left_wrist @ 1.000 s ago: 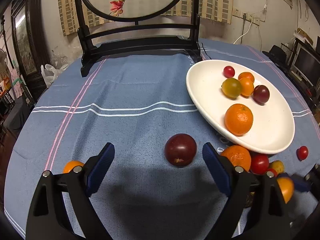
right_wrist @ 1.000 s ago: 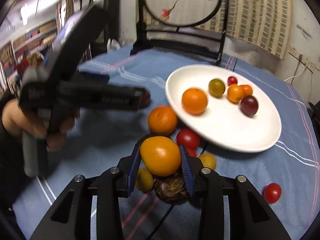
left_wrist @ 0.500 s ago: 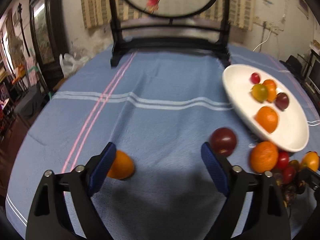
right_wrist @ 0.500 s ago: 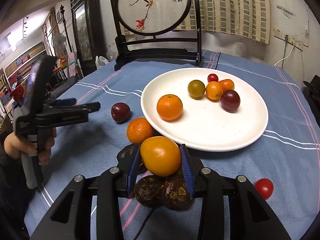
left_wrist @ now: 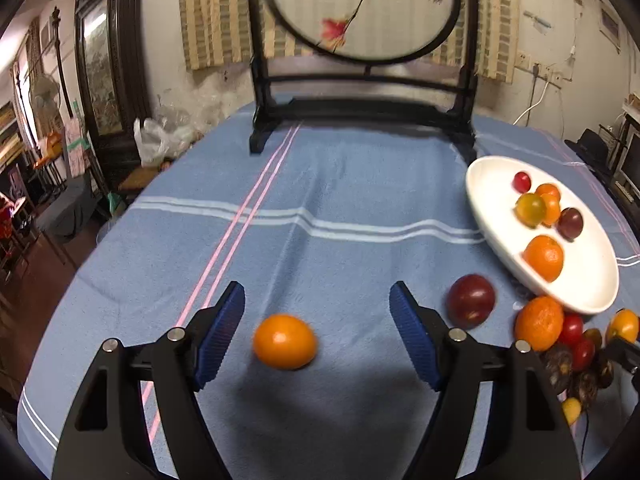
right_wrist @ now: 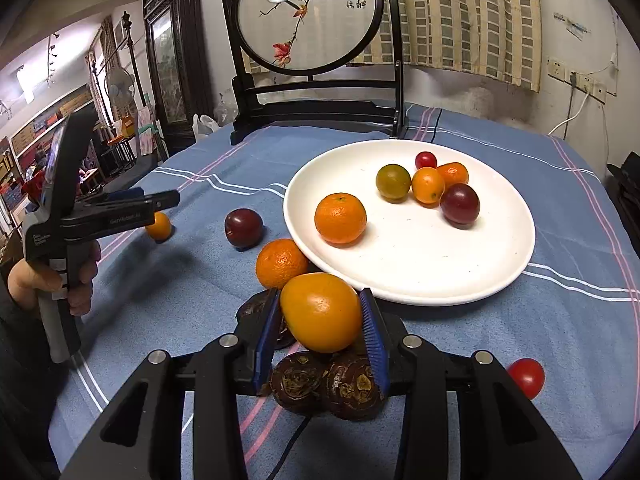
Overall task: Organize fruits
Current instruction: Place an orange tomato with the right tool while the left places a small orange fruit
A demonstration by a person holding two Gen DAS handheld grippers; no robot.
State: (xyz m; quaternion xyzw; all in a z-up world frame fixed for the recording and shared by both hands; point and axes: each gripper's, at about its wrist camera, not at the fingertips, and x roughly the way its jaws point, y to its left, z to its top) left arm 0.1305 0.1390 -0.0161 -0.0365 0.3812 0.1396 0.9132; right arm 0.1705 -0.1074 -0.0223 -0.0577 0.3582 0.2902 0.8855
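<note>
A white plate (right_wrist: pixel 420 276) is sitting on the blue-clothed table (right_wrist: pixel 560 332), right of centre in the right wrist view. It is holding six fruits: a mandarin (right_wrist: pixel 340 218) alone near its left side, and toward the upper right a green-yellow tomato (right_wrist: pixel 393 182), a small red tomato (right_wrist: pixel 425 159), two small orange fruits (right_wrist: pixel 428 185) and a dark plum (right_wrist: pixel 460 203) bunched together.

The right gripper (right_wrist: pixel 322 330) is gripping a large orange fruit (right_wrist: pixel 320 312) between its blue fingers (right_wrist: pixel 267 334), low in the frame, just short of the plate's near rim. Dark wrinkled fruits (right_wrist: pixel 324 384) are lying under it, another mandarin (right_wrist: pixel 282 263) is touching the plate's edge, and a red tomato (right_wrist: pixel 526 377) is lying at lower right.

In the left wrist view, the left gripper (left_wrist: pixel 316 332) is closing its fingers (left_wrist: pixel 218 336), which are standing apart around a small orange (left_wrist: pixel 285 341) on the cloth without touching it. A second dark plum (left_wrist: pixel 471 301) is lying just outside the right finger, between it and the plate.
</note>
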